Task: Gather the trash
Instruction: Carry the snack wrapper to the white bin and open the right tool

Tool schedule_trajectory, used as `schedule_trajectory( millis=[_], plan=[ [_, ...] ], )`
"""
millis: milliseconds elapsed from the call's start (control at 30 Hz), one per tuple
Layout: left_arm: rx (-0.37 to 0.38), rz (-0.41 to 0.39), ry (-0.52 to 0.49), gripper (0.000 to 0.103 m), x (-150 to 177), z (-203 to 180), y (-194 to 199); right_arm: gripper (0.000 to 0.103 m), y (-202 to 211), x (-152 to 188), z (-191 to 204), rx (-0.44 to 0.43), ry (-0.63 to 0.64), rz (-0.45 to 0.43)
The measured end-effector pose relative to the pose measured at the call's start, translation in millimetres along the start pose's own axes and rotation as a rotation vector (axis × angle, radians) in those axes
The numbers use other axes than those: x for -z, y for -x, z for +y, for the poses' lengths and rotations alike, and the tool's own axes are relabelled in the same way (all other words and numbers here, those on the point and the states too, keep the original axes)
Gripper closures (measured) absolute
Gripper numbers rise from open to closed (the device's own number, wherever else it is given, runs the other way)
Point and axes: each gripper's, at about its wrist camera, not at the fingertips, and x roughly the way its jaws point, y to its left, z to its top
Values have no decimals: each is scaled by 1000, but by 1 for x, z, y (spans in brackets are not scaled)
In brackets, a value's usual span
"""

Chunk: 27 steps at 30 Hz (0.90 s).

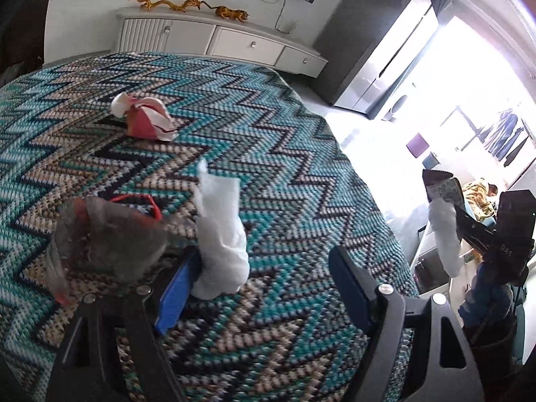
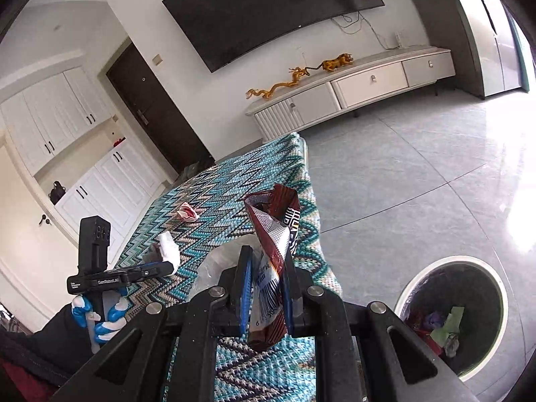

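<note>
Between my right gripper's [image 2: 266,293] blue pads sits the dark red, silver-lined foil snack wrapper [image 2: 273,244], pinched low on its body so the torn mouth stands upright and nothing spills. With it I seem to hold a piece of thin clear plastic film [image 2: 214,264], though the edge is hard to trace. Round white-rimmed bin [image 2: 452,321], already holding scraps, stands on the grey floor just right of the gripper; I judge the wrapper goes there next. My left gripper [image 1: 264,288] is spread wide over the teal zigzag knitted cover [image 1: 251,134], its left pad touching a crumpled white tissue [image 1: 221,234]. Crumpled red-and-white paper wrapper [image 1: 144,117] lies farther back, untouched. A greyish clear plastic bag [image 1: 107,234] lies beside the tissue.
</note>
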Motion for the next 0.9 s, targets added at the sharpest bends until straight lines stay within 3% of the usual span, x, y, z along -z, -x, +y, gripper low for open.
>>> schedule_trajectory(
  millis=[167, 500, 800, 900],
  plan=[
    [3, 15, -20, 25, 0, -14, -3, 88, 10, 3, -15, 51, -36, -15],
    [-108, -26, -44, 25, 7, -20, 11, 88, 29, 18, -100, 271, -210, -31],
    [-181, -68, -26, 24, 11, -14, 36, 64, 25, 34, -160, 393, -331, -15],
    [-197, -81, -18, 24, 11, -12, 45, 63, 26, 38, -166, 398, -347, -18]
  ],
)
